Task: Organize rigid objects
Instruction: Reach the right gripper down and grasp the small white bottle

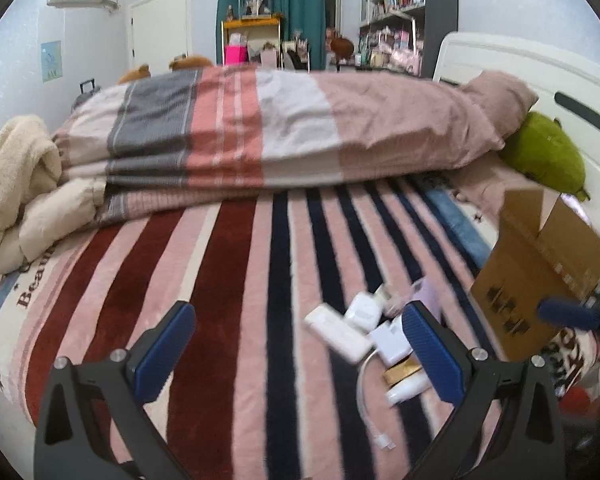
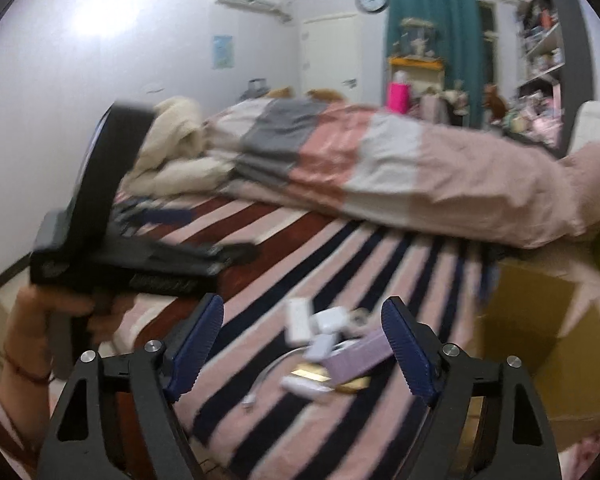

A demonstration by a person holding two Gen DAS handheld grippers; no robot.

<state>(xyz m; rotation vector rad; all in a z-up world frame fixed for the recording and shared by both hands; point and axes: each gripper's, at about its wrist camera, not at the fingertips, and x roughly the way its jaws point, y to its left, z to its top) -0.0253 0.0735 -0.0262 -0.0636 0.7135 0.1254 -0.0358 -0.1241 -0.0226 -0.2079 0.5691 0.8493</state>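
Even indoor light, wall [image 2: 100, 28] glare, motion blur, fisheye bending, dark corners

We see a small heap of white chargers [image 1: 364, 312], a white power bank [image 1: 338, 333], a lilac case [image 2: 360, 354], a gold box [image 1: 402, 374] and a white cable [image 1: 366, 404], touching one another near the bed's [image 1: 228, 280] front edge, beside an open cardboard box [image 1: 540, 280].

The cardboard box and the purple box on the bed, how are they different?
The cardboard box is brown and much bigger; the purple box is small and pale lilac. The cardboard box stands open with its flaps up; the purple box lies flat in the pile of little white things. The cardboard box stands alone beside that pile. Both rest on the striped blanket.
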